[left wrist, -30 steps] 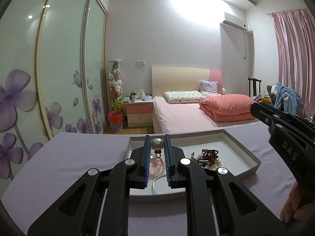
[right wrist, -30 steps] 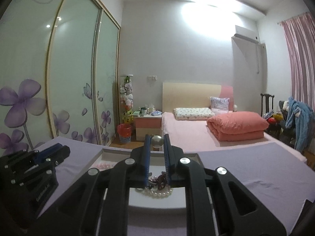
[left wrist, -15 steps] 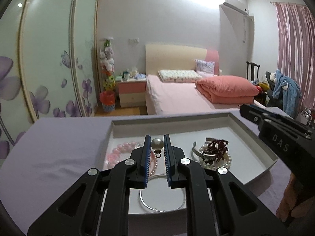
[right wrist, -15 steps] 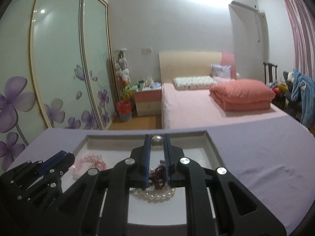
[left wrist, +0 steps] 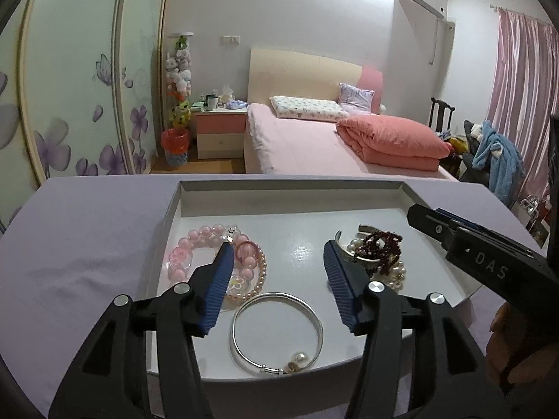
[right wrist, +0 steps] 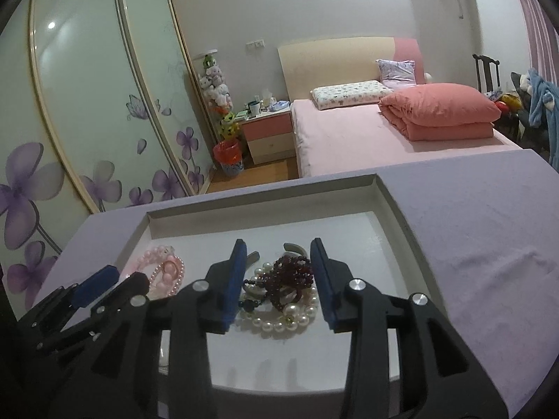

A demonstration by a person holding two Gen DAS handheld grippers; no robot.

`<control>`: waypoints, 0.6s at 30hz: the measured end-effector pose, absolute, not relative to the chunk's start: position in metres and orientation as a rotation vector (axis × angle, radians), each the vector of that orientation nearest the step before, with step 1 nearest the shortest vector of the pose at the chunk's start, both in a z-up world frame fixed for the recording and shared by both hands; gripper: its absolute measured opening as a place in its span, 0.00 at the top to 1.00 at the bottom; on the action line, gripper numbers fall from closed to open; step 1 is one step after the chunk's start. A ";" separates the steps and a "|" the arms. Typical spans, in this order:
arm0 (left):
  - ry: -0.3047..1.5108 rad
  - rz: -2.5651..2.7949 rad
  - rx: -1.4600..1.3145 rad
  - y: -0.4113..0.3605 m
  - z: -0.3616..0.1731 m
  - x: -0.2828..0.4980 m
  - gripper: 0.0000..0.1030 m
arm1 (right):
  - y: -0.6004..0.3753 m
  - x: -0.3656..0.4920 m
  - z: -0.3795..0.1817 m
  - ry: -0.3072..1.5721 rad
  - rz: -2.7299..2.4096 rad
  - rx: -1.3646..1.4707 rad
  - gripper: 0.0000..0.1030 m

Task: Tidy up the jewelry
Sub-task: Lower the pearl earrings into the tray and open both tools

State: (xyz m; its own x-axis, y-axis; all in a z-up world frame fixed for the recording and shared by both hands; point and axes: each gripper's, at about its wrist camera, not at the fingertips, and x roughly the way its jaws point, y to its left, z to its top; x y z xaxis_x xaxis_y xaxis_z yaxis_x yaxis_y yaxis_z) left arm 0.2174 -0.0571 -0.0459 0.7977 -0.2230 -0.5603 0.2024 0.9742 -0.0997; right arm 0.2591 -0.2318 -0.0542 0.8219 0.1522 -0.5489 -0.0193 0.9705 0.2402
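Observation:
A white tray sits on the purple table and holds jewelry. My left gripper is open and empty above it. Below it lie a silver bangle and a pearl earring. Pink bead bracelets lie left in the tray. A heap of dark red beads and white pearls lies right. My right gripper is open and empty, its fingers either side of that heap. The pink bracelets also show in the right wrist view.
The purple tablecloth surrounds the tray. The right gripper's body reaches in over the tray's right edge. The left gripper shows at lower left of the right wrist view. A bed and wardrobe stand beyond the table.
Both grippers were shut on a pearl earring; both have opened. The left one's earring now lies by the silver bangle. Both grippers tilted down over the tray.

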 end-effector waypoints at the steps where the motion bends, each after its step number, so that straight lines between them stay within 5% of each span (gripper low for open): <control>1: 0.606 -0.233 -0.046 -0.054 -0.043 0.217 0.46 | -0.234 0.256 -0.052 0.595 0.091 0.236 0.62; 9: 0.569 -0.244 -0.119 -0.029 -0.016 0.188 0.36 | -0.246 0.210 -0.026 0.536 0.101 0.257 0.52; 18: 0.487 -0.169 -0.066 -0.006 0.001 0.114 0.16 | -0.235 0.123 -0.001 0.466 0.116 0.180 0.28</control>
